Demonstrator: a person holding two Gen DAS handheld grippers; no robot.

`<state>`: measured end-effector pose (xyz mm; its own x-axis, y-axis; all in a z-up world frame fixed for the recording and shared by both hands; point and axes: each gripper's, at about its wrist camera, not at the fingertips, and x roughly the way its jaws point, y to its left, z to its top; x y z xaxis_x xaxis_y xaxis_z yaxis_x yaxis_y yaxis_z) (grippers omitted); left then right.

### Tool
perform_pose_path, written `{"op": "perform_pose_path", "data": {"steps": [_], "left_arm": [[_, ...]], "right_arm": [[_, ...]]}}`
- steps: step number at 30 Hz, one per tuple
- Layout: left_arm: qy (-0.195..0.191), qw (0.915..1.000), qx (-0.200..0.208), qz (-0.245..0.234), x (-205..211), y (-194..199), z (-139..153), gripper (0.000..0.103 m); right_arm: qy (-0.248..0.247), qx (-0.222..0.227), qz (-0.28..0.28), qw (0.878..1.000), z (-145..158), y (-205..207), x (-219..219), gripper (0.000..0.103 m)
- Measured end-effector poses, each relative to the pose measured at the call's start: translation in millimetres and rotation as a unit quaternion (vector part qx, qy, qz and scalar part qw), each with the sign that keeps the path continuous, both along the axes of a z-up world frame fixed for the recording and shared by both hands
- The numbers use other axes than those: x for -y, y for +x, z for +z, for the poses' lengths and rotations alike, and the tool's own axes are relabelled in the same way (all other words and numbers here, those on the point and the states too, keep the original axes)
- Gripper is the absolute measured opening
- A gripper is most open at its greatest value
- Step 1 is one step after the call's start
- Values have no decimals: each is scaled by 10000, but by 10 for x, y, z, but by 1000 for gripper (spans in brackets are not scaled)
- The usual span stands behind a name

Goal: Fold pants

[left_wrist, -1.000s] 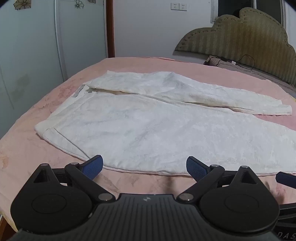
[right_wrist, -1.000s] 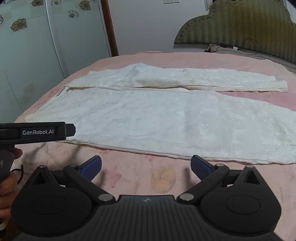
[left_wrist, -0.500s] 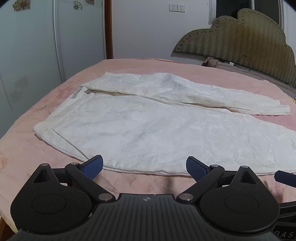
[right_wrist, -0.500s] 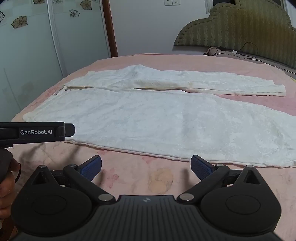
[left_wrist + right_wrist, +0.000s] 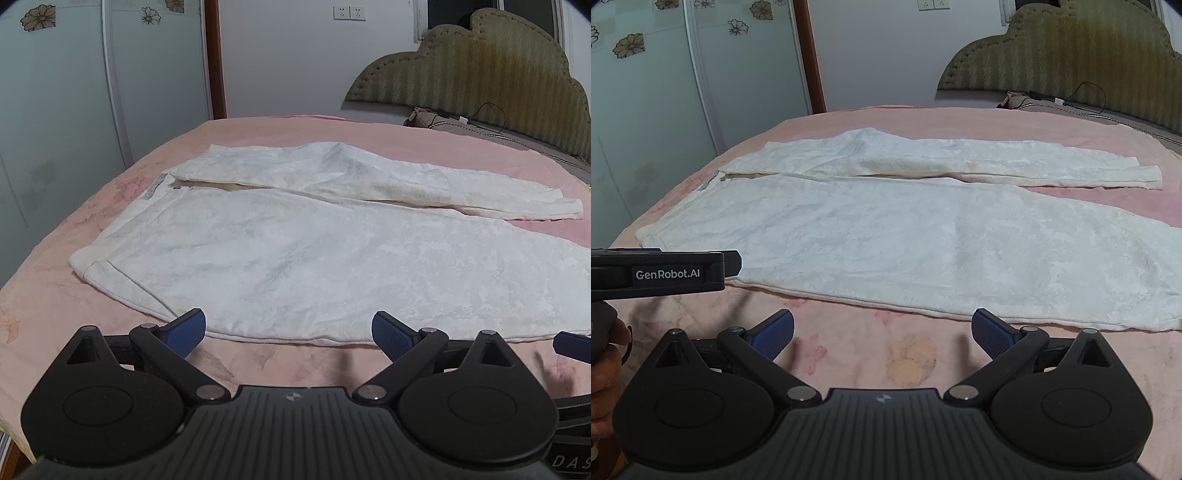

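Observation:
White pants point(image 5: 314, 251) lie spread flat on the pink bed point(image 5: 332, 133), waistband to the left, both legs running right. They also show in the right wrist view point(image 5: 905, 236). My left gripper point(image 5: 288, 330) is open and empty, its blue pads just at the pants' near edge. My right gripper point(image 5: 882, 330) is open and empty, a little short of the near leg's edge. The left gripper's body point(image 5: 661, 273) shows at the left of the right wrist view. A blue tip of the right gripper point(image 5: 572, 345) shows at the right of the left wrist view.
A padded headboard point(image 5: 480, 74) stands at the far right, with a cable and a small item point(image 5: 461, 120) before it. Wardrobe doors point(image 5: 92, 92) with flower stickers stand beyond the bed's left edge. The pink cover point(image 5: 905, 354) lies bare between the grippers and the pants.
Both grippers have edged slightly forward toward the pants and stayed open. The pants have not moved.

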<state>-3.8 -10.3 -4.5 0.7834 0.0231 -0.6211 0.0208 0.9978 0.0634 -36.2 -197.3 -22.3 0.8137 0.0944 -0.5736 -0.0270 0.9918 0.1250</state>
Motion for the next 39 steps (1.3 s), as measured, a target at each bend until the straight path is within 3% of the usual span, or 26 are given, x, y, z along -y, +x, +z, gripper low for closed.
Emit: {"op": "perform_pose_path", "data": {"steps": [39], "left_arm": [[-44, 10000, -77, 33, -48, -2, -96, 99]], "right_arm": [[65, -78, 9, 9999, -84, 27, -22, 103]]}}
